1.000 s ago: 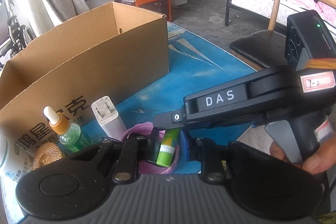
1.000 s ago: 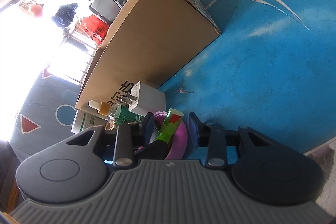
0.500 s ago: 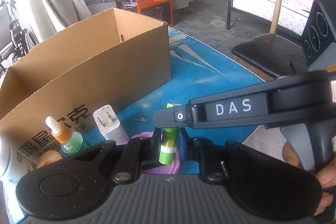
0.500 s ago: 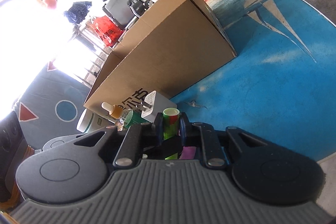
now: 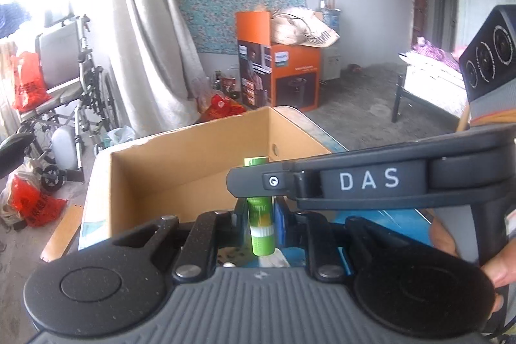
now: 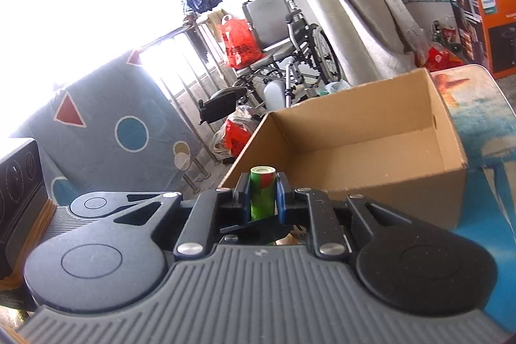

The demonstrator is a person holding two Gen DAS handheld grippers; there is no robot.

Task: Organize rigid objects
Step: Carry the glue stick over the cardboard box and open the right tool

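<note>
A green glue-stick tube (image 5: 259,224) stands upright between the pads of my left gripper (image 5: 259,215), which is shut on its lower part. My right gripper reaches in from the right, its fingers (image 5: 274,181) crossing the tube near its top. In the right wrist view the same green tube (image 6: 262,194) is pinched between the blue pads of my right gripper (image 6: 262,192). Both grippers hang above the table, level with the rim of the open brown cardboard box (image 5: 193,170) (image 6: 371,150). The box looks empty inside.
The box stands on a blue-painted table (image 6: 483,215). A person's hand (image 5: 496,273) holds the right gripper's handle. Small items under the grippers are mostly hidden. Beyond the table are a wheelchair (image 5: 71,86), red bags, a curtain and an orange carton (image 5: 290,79).
Both grippers rose from the table with the green tube lifted out of the pink cup. The right gripper shut on the tube and rolled upright. The box's inside has come into view.
</note>
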